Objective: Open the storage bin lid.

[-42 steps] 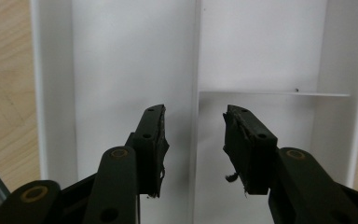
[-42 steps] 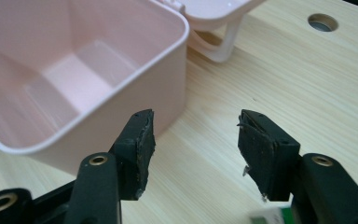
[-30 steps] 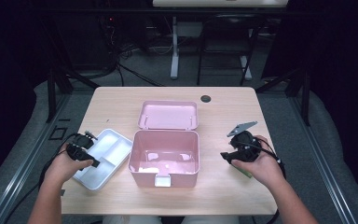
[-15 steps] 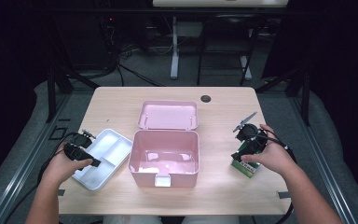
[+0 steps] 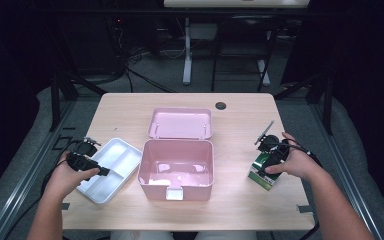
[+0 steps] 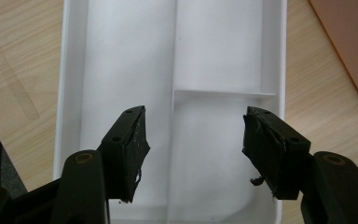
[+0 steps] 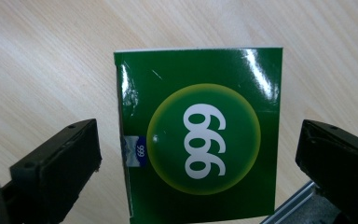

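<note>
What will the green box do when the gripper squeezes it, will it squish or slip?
The green box looks like thin printed card, so it would probably dent if squeezed hard. Its glossy face shows glare, so it may slip a little. It seems small and likely light, and its flat sides should keep it from rolling. The right hand-held gripper stands open around it.

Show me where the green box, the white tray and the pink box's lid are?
green box (image 7: 200,135): right gripper view, on the yellow-green circle printed on its face.
white divided tray (image 5: 111,165): high view, on its inner floor.
pink lid (image 5: 181,123): high view, on the middle of its inner side.
</note>
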`<control>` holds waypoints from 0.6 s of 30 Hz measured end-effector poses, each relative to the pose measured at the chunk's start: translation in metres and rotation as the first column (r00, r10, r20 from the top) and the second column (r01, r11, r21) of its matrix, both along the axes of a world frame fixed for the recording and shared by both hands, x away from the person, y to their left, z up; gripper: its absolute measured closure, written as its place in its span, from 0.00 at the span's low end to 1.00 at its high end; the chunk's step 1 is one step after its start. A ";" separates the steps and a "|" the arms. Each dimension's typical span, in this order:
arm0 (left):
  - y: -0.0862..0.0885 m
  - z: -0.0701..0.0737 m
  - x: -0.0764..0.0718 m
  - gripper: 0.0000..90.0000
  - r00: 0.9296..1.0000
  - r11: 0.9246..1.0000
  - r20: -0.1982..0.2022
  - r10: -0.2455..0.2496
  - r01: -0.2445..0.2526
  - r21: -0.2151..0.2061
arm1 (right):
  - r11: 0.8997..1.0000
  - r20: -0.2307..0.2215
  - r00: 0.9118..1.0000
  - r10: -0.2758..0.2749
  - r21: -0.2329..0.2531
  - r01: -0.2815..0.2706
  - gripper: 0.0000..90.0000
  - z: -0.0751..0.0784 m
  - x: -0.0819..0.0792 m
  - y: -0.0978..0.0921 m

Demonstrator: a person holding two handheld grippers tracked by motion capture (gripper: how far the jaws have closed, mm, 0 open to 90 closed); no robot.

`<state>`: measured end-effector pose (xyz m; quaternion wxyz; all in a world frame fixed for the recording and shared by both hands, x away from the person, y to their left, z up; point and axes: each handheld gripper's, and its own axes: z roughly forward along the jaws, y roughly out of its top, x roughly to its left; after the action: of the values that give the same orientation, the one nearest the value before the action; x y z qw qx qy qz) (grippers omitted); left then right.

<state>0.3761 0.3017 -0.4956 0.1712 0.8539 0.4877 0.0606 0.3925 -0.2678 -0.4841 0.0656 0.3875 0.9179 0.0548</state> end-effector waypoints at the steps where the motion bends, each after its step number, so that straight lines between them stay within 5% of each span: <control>1: 0.000 0.000 0.000 0.44 1.000 1.000 -0.001 0.000 0.000 -0.001 | 1.000 -0.010 1.000 0.000 -0.005 0.000 0.00 -0.001 0.000 0.000; 18: 0.002 0.004 -0.002 0.44 1.000 1.000 0.005 -0.009 0.009 -0.016 | 1.000 -0.085 0.996 -0.024 0.006 0.024 0.15 -0.008 0.009 -0.005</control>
<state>0.3743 0.3035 -0.4920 0.1797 0.8545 0.4839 0.0582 0.4011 -0.2727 -0.4923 0.0258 0.4007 0.9149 0.0409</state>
